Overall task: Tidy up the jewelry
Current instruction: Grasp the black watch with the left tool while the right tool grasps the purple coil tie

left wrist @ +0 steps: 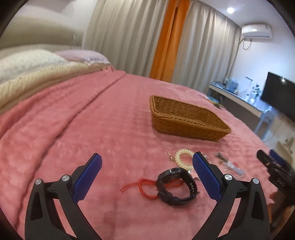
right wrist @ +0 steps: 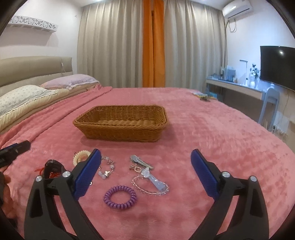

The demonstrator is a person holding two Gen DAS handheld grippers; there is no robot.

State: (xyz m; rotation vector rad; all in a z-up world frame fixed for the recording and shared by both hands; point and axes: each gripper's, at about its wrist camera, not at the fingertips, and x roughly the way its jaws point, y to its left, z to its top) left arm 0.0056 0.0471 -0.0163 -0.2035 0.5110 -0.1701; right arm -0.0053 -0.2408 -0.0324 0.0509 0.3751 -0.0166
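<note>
Hair coils: one cream point(right wrist: 81, 157), one purple point(right wrist: 120, 196).

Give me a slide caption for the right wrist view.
Open right gripper above purple coil hair tie, woven wicker basket beyond.

You have no text, label, brand, number or sign to read in either wrist view. The watch point(left wrist: 175, 186) at your 6 o'clock in the left view shows a dark face with no legible digits or maker's mark. The air conditioner point(right wrist: 237, 8) at 1 o'clock in the right view carries a small mark too blurred to make out, and the television point(right wrist: 277, 66) at 3 o'clock is a blank black screen. The booklet-like items point(right wrist: 204, 96) on the far edge of the bed at 2 o'clock are too small to read
</note>
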